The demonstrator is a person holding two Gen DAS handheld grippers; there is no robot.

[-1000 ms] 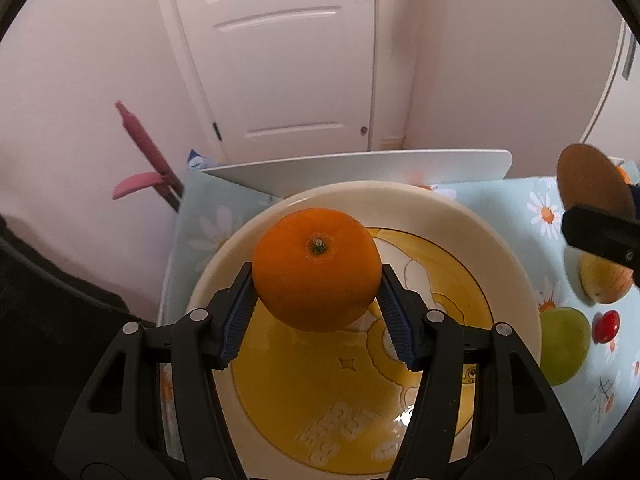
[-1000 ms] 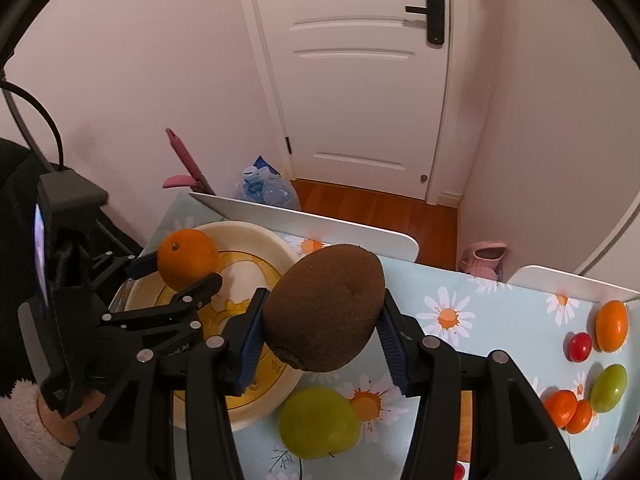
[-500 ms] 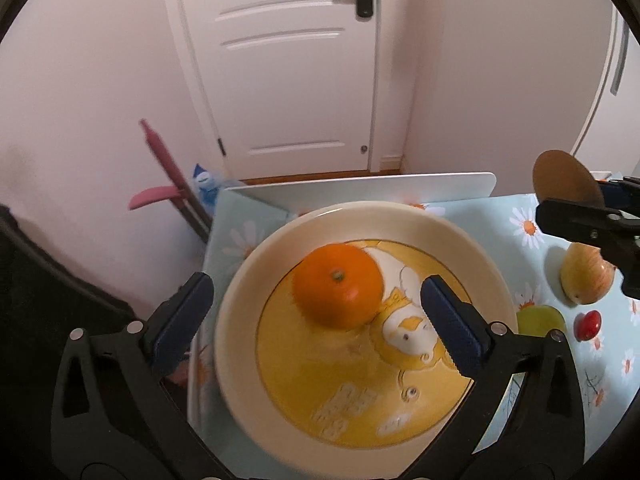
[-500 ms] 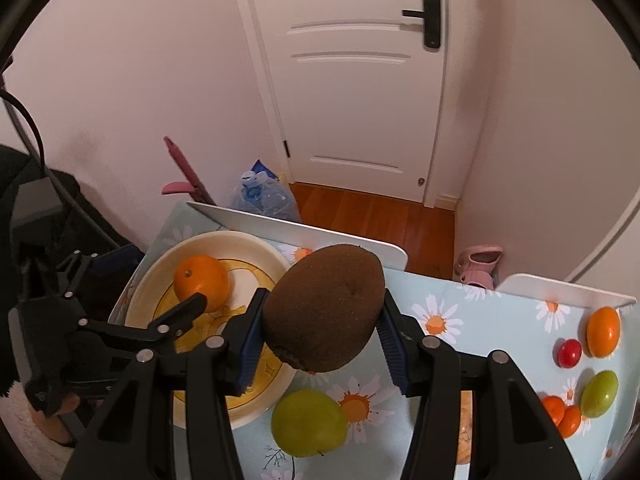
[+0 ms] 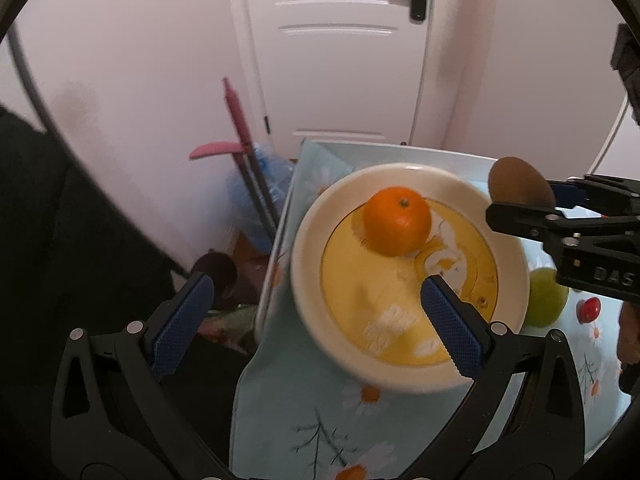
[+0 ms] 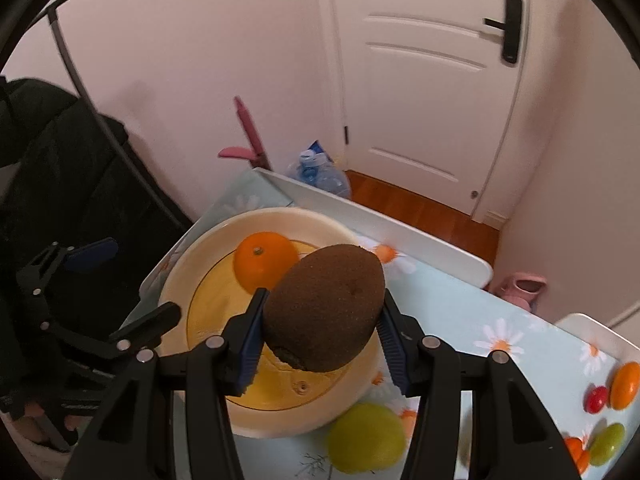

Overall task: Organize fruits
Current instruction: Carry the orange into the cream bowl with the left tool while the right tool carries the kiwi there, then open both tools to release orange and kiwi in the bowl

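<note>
An orange (image 5: pixel 398 226) (image 6: pixel 264 262) rests on the yellow-centred cream plate (image 5: pixel 308 280) (image 6: pixel 176 292) at the left end of the flowered table. My left gripper (image 5: pixel 316 296) (image 6: pixel 128 284) stands open and wide with nothing between its fingers, drawn back from the orange at the plate's near-left side. My right gripper (image 6: pixel 323 300) is shut on a brown kiwi (image 6: pixel 324 312) (image 5: pixel 518 186) and holds it in the air over the plate's right part, just right of the orange.
A green apple (image 6: pixel 366 442) (image 5: pixel 544 300) lies against the plate's right rim. Several small fruits lie further right, among them a red one (image 6: pixel 596 399) and an orange one (image 6: pixel 625 384). A white board (image 6: pixel 380 224) lines the table's far edge. A black bag (image 6: pixel 60 168) stands left of the table.
My left gripper let go of the orange, opened wide and pulled back and up; the orange now lies on the plate. My right gripper carried the kiwi leftward over the plate.
</note>
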